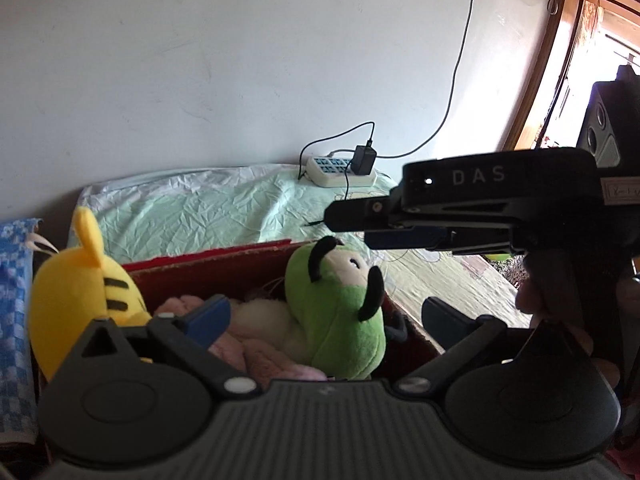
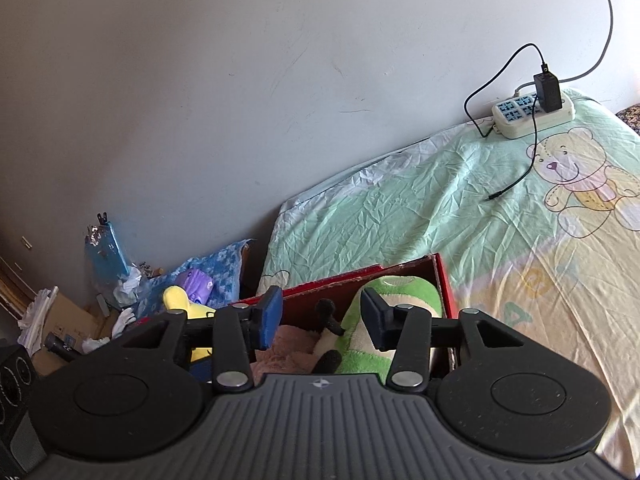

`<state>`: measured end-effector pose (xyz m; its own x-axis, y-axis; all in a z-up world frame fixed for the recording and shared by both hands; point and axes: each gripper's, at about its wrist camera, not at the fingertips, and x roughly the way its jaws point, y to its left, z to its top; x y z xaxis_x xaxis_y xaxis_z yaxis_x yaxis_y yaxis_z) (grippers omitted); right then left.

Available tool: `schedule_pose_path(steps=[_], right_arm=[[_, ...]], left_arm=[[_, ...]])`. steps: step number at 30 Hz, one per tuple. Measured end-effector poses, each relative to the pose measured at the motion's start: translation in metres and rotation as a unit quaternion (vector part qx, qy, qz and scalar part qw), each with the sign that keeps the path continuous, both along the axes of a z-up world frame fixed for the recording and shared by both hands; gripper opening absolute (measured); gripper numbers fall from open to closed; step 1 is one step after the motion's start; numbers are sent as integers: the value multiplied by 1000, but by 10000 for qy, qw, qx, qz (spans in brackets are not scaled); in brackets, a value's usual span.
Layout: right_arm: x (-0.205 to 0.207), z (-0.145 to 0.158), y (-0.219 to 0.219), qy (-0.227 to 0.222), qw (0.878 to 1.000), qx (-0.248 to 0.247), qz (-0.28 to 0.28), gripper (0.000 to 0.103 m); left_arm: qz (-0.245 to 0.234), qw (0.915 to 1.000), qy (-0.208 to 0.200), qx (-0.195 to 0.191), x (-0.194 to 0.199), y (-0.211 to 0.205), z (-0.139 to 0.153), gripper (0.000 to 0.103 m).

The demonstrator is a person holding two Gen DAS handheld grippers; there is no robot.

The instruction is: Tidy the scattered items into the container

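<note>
Left gripper (image 1: 324, 314): jaws spread wide, empty, hovering just above the box's contents.
Right gripper (image 2: 322, 316): jaws parted, holding nothing, poised over the box.
Green plush (image 1: 340, 320): in the red box (image 1: 208, 270), between the left gripper's fingers, under the right one.
Pink plush (image 1: 256, 354): beneath it.
Yellow plush (image 1: 76, 292): at the box's left edge.
Power strip (image 2: 532, 116): far off on the bedsheet (image 2: 400, 216).
</note>
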<state>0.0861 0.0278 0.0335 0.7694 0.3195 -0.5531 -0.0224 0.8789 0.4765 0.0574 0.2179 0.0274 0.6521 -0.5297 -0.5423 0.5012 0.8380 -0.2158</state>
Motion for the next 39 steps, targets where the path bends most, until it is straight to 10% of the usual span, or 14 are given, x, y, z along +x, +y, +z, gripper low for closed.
schedule_pose_path(steps=[18,39], right_arm=[[-32,0,-10,263,9973,-644,-221,48],[-89,-3,-17,406,9935,-924,523,58]], left_arm=[[1308,9891,272,617,-13,5,5,102],[2864,9478,757,1178,-59,-16,-1,102]])
